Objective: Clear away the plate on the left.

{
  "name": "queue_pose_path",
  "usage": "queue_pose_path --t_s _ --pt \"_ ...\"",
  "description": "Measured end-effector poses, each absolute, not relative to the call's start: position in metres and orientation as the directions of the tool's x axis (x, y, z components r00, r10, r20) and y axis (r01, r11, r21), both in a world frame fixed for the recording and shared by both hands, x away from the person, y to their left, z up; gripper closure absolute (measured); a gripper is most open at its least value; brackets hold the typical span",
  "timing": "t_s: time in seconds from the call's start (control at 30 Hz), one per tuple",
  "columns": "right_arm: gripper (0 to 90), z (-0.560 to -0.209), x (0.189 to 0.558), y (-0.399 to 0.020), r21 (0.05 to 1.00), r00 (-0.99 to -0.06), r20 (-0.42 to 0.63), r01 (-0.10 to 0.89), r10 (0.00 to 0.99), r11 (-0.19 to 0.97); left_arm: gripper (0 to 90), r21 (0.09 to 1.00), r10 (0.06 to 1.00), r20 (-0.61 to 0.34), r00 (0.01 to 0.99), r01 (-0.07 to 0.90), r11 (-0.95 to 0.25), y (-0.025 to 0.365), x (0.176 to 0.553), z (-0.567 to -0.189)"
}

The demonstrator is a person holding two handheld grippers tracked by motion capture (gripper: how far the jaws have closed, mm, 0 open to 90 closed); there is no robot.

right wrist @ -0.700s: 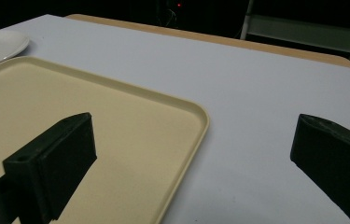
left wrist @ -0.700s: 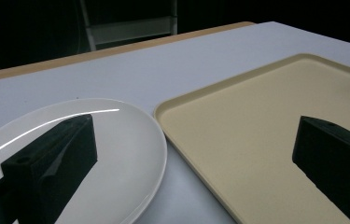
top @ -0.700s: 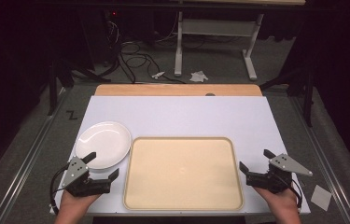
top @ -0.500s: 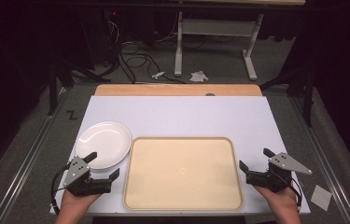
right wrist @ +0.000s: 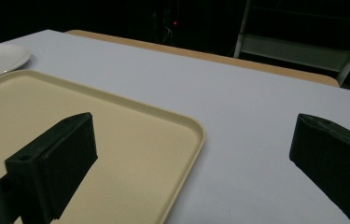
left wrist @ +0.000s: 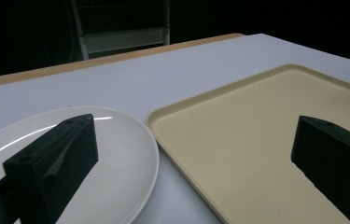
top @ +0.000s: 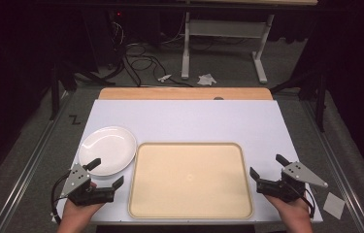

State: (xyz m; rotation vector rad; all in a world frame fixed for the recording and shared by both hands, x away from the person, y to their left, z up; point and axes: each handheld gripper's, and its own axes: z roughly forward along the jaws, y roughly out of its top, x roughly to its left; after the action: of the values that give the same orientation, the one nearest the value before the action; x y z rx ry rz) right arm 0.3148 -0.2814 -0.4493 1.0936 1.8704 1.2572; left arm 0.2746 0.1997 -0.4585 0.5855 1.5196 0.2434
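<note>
Now the left gripper point(top: 106, 174) and right gripper point(top: 267, 167) (jaws spread, gripping nothing) flank the flat rectangular beige plastic tray point(top: 189, 179), with the round white glossy plate point(top: 107, 150) touching its far-left corner.

A white table point(top: 189, 121) is seen, with a strip of bare wood point(top: 184, 93) left uncovered along its far edge. A beige tray point(top: 190, 179) is laid flat on the near middle of the table, its near rim close to the table's near edge. To the left of the tray, a white plate point(top: 107, 149) is set on the table, just beside the tray's far left corner; whether the two rims touch cannot be told. Beyond the tray the table top is bare up to the wood strip. To the right of the tray a band of bare table top is left.
</note>
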Motion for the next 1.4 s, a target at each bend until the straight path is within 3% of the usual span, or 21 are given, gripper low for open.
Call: queue_pose_path --t_s 0.13,0.37,0.6,0.67,0.9,1.2,1.4 --pt "1.0 -0.447 0.312 -0.280 0.942 -0.466 -0.057 0.268 0.883 0.202 1.3 0.474 0.474 -0.879 0.051 0.197 0.858 0.204 0.277 -0.458" --pt "0.7 -0.449 0.312 -0.279 0.947 -0.467 -0.067 0.248 0.882 0.203 4.5 0.534 0.520 -0.845 0.122 0.185 0.825 0.205 0.274 -0.463" --pt "0.8 -0.452 0.313 -0.285 0.948 -0.465 -0.053 0.254 0.883 0.191 3.3 0.528 0.523 -0.848 0.082 0.202 0.825 0.204 0.277 -0.465" --pt "0.7 -0.452 0.313 -0.286 0.947 -0.467 -0.049 0.258 0.883 0.189 3.3 0.562 0.556 -0.827 0.087 0.186 0.806 0.202 0.277 -0.468" --pt "0.9 -0.455 0.317 -0.277 0.940 -0.495 -0.075 0.255 0.865 0.227 9.1 0.726 0.714 -0.688 0.129 0.152 0.671 0.194 0.274 -0.486" --pt "0.7 -0.458 0.317 -0.273 0.932 -0.520 -0.048 0.284 0.853 0.225 16.3 0.847 0.865 -0.502 0.012 0.207 0.489 0.190 0.284 -0.513" --pt "0.8 -0.459 0.319 -0.278 0.928 -0.495 -0.056 0.294 0.867 0.228 18.3 0.918 0.948 -0.317 -0.029 0.240 0.315 0.187 0.294 -0.537"
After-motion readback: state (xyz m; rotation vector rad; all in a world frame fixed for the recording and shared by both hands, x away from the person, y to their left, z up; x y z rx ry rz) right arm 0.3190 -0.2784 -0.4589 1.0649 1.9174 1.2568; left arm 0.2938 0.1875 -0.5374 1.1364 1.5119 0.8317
